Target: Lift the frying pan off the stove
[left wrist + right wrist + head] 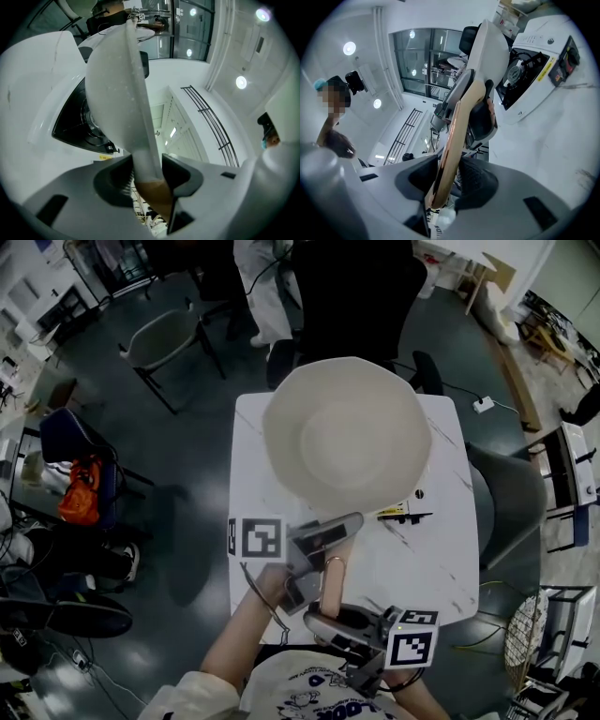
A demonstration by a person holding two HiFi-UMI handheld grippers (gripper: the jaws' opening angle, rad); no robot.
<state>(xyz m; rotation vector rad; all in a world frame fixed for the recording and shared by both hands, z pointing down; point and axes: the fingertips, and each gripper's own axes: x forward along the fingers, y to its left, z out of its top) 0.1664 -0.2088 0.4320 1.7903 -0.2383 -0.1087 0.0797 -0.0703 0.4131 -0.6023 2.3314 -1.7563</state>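
Your left gripper (147,171) pinches the handle (451,140) of the frying pan (347,432) ahead of your right gripper (447,183), which clamps its copper end; stove (522,75) beyond.

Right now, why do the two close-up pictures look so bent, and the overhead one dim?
Left gripper view: a wide-angle lens curves the room into a circle with black corners; the frying pan looms huge, a ceiling lamp glares. Right gripper view: same curving, plus a blurred patch over a face. Head view: dark floor, so the pale pan and white table stand out.
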